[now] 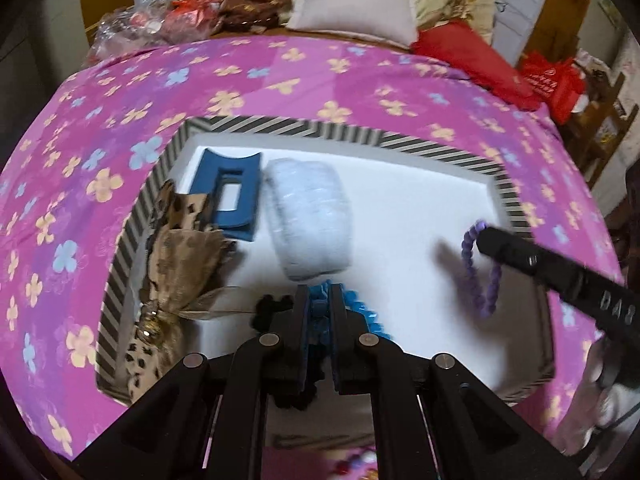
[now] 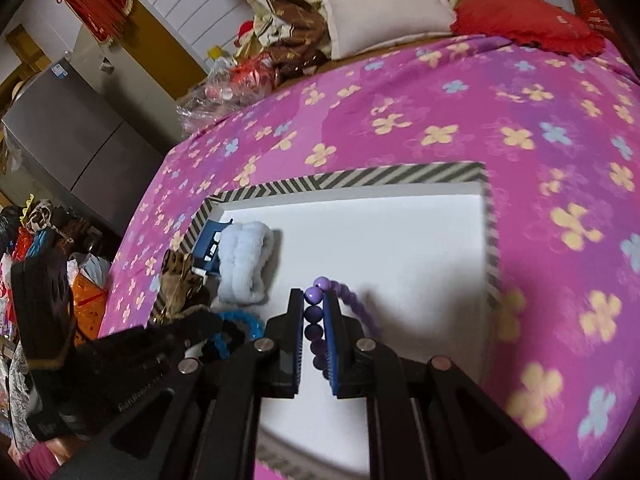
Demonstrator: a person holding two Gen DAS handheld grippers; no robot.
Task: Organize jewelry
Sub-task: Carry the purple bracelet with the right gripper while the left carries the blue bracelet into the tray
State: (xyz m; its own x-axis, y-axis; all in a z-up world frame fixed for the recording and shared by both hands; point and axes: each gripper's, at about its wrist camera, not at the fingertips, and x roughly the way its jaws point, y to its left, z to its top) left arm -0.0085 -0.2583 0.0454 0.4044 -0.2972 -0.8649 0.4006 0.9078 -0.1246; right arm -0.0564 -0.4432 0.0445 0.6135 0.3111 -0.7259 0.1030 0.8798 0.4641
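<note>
Both grippers hang over the striped box (image 2: 352, 178): the left gripper (image 1: 320, 300) pinches the blue bracelet (image 1: 366, 314), the right gripper (image 2: 314, 300) the purple bracelet (image 2: 314, 314); light, floppy strands, best held across 2 beads

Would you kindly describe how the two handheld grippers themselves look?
Both the left gripper and the right gripper are matte black, with angular linkage arms, round silver pivot pins and blue ribbed finger pads. Raised lettering marks the bodies. No cables or sleeves show.

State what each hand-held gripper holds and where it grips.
Left hand-held gripper: blue bead bracelet, pinched along its strand. Right hand-held gripper: purple bead bracelet, clamped across several beads.
</note>
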